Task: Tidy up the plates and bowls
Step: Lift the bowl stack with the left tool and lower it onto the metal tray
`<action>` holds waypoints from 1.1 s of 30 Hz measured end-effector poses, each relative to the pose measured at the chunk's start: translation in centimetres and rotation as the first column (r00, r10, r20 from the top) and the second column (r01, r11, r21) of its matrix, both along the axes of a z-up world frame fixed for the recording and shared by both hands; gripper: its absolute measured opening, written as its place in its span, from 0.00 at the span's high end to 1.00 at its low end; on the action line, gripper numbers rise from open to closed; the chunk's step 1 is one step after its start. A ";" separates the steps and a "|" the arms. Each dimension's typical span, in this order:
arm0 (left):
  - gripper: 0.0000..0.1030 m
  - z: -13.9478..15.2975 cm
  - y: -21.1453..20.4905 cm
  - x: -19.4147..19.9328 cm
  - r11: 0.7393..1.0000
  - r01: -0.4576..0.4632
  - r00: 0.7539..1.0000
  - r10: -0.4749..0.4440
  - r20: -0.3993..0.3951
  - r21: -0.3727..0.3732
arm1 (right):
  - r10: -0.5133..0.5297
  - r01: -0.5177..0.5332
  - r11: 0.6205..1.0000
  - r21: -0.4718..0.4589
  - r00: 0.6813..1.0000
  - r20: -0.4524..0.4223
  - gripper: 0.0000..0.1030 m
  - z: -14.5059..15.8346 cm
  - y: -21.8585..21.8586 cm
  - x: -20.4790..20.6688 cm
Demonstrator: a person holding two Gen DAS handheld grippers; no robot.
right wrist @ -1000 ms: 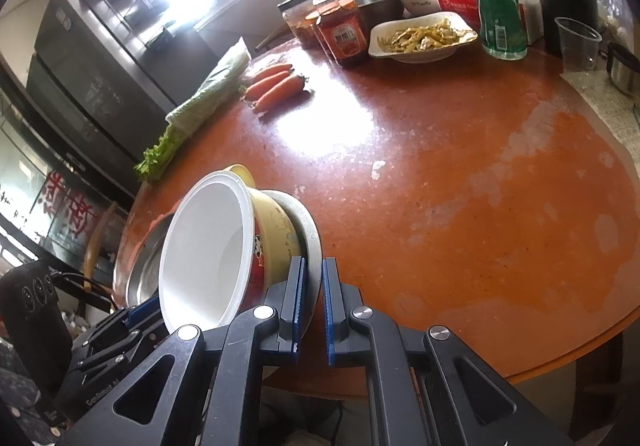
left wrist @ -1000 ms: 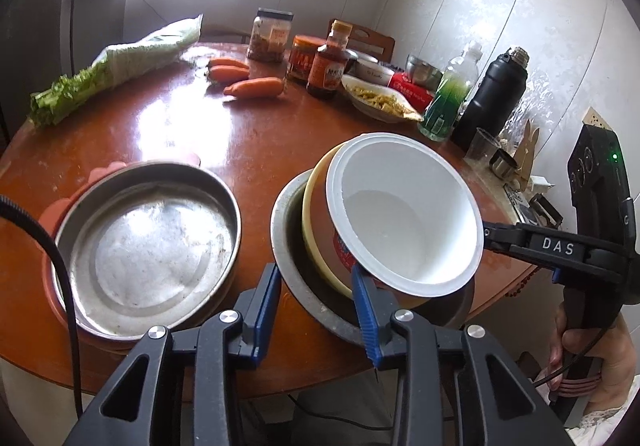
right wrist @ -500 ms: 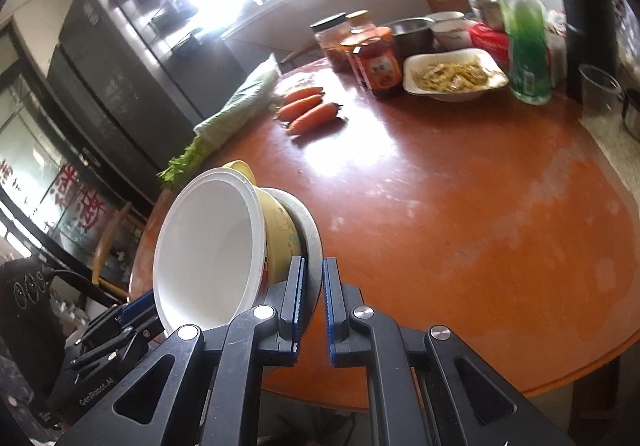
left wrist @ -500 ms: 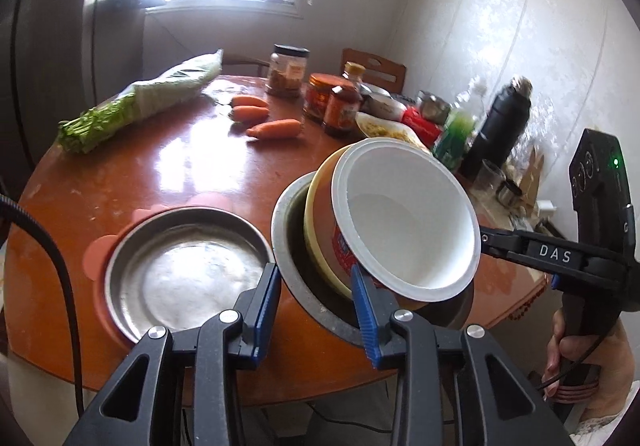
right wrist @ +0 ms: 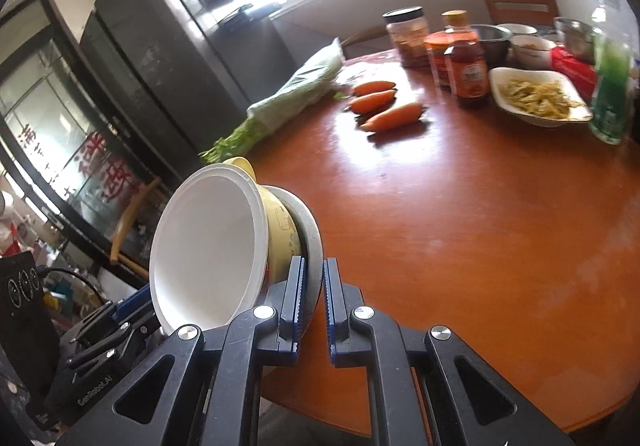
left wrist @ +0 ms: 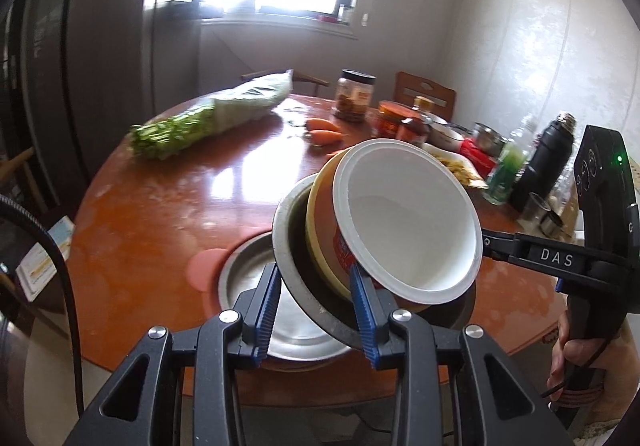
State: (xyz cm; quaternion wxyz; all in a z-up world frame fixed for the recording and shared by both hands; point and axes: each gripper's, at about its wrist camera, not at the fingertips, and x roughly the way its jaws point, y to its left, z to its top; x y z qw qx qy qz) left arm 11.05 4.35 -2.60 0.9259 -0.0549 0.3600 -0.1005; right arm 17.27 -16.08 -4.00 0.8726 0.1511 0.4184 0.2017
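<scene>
Nesting round glossy white bowl (left wrist: 408, 218), steel dish (left wrist: 296, 278)

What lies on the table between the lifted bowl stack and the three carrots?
Nothing: in the right wrist view the bowl stack and carrots are separated only by bare red-brown table. The bagged greens lie off to the side.

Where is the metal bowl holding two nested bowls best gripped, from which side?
Pinch the metal bowl by its rim from opposite sides, as the left gripper and right gripper do: its body is too wide, and the tilted load needs balance.
</scene>
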 end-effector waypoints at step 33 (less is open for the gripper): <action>0.66 -3.9 4.6 2.4 0.999 -0.042 0.993 0.041 -0.114 -0.011 | 0.023 -0.031 0.995 -0.096 0.996 -0.090 0.89 -3.5 5.8 2.8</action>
